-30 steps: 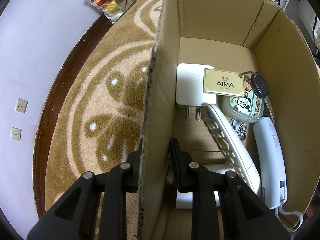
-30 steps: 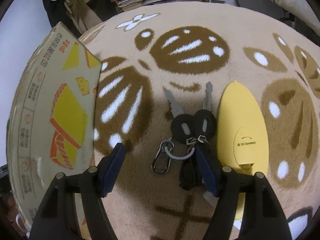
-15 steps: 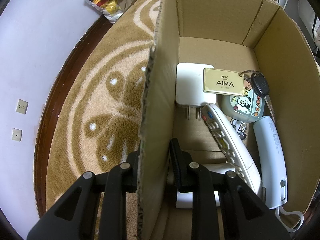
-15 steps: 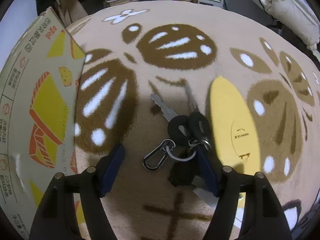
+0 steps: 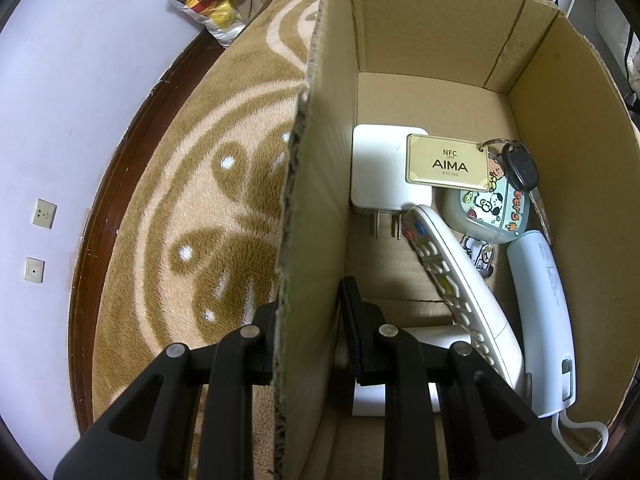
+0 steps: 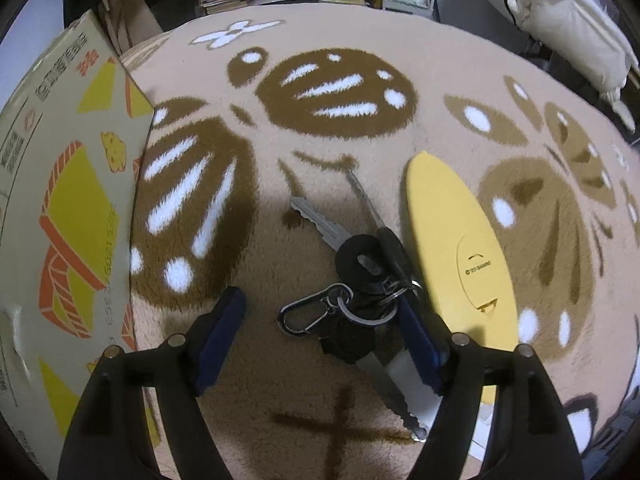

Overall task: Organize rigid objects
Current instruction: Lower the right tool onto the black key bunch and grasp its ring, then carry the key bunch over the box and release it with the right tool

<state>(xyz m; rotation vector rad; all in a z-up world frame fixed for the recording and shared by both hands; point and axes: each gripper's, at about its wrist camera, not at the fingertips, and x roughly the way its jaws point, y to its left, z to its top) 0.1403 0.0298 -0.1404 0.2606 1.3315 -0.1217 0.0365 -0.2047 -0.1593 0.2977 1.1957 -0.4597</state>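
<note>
Keys (image 6: 360,276) lie on the rug (image 6: 340,92) between our right gripper's (image 6: 320,336) wide-open jaws, while our left gripper (image 5: 308,320) pinches the box wall (image 5: 316,216); several items are already boxed.

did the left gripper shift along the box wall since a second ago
No. The left gripper stays clamped on the cardboard box wall at the same spot, and the white charger inside sits where it did.

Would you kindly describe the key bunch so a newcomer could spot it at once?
On the patterned rug, right of the box, lies the key bunch, beside a yellow oval case. It alone has black-headed keys and a carabiner.
</note>
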